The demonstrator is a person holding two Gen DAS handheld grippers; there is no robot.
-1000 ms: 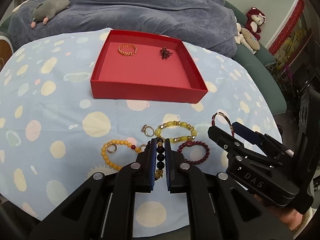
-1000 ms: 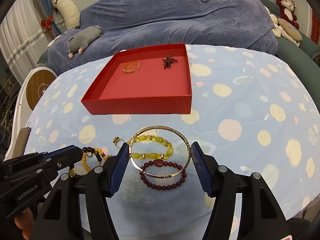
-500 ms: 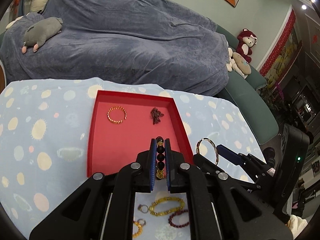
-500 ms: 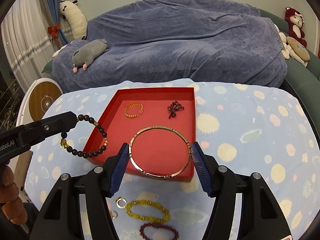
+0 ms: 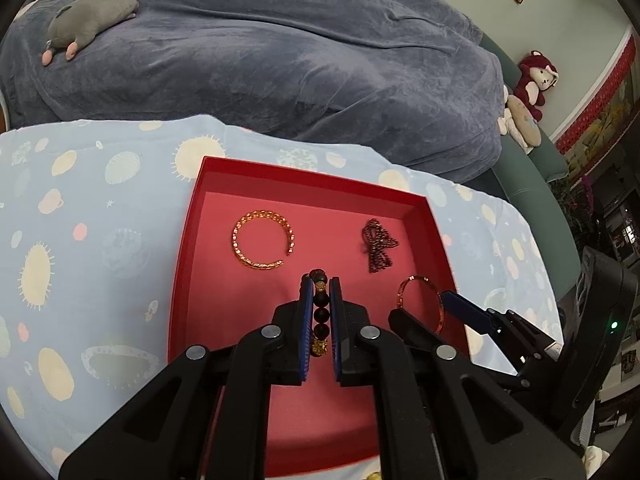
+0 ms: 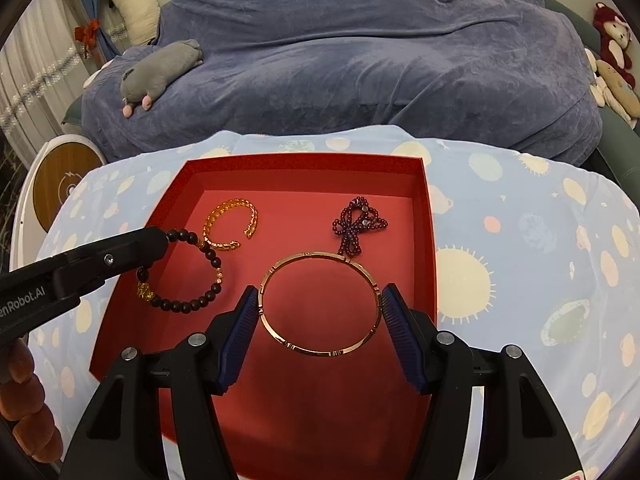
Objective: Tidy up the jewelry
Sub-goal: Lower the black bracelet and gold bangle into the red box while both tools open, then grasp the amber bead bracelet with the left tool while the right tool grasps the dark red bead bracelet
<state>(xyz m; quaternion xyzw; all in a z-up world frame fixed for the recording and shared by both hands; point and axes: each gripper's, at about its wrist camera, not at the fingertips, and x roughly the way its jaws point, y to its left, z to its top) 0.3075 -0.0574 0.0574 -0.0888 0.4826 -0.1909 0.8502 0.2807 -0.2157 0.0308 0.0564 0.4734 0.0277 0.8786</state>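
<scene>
A red tray [image 5: 188, 240] [image 6: 428, 216] lies on the spotted cloth. In it are a gold chain bracelet [image 5: 262, 245] [image 6: 230, 224] and a dark red beaded bow [image 5: 376, 244] [image 6: 356, 226]. My left gripper [image 5: 321, 312] [image 6: 160, 240] is shut on a dark bead bracelet [image 5: 320, 312] [image 6: 192, 272] and holds it above the tray's left half. My right gripper [image 6: 320, 312] [image 5: 424, 304] is shut on a rose-gold bangle [image 6: 320, 304] [image 5: 420, 300], held flat above the tray's right half.
A blue blanket covers the sofa [image 6: 360, 52] behind the table, with a grey plush toy [image 6: 160, 72] on it. Red and beige plush toys [image 5: 528, 96] sit at the right. A round white device [image 6: 60, 184] stands at the left. A yellow bead [image 5: 374, 476] peeks out below the tray.
Both grippers have moved forward from the front of the table to above the red tray, each carrying its bracelet. The loose jewelry on the cloth has dropped out of view.
</scene>
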